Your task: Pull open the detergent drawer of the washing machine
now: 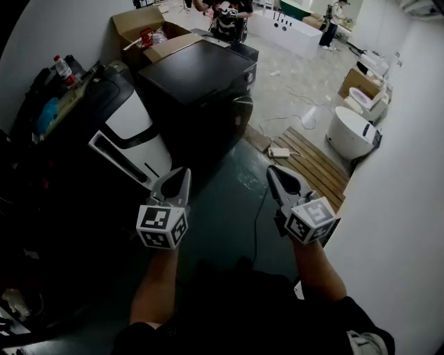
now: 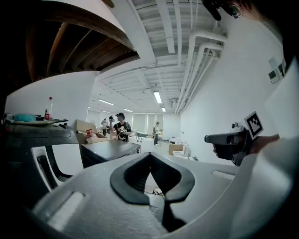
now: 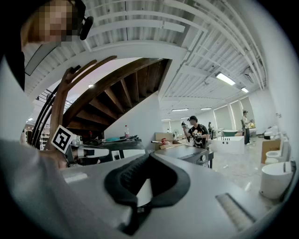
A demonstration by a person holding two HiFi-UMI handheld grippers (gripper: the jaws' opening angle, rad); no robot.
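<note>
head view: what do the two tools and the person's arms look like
Both the left tool and right tool are light grey, tapering shells, each with a white cube carrying black square markers at its rear. The gripper views show black, ribbed pads lining the jaws. The forearms are bare; dark sleeves begin near the elbows.

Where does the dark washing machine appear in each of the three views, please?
Head view: the dark washing machine is in the upper centre.
Left gripper view: it is left of centre, at mid-height.
Right gripper view: it is right of centre, just below mid-height.
Shared landmark: the open cardboard box at its far side in every view.
</note>
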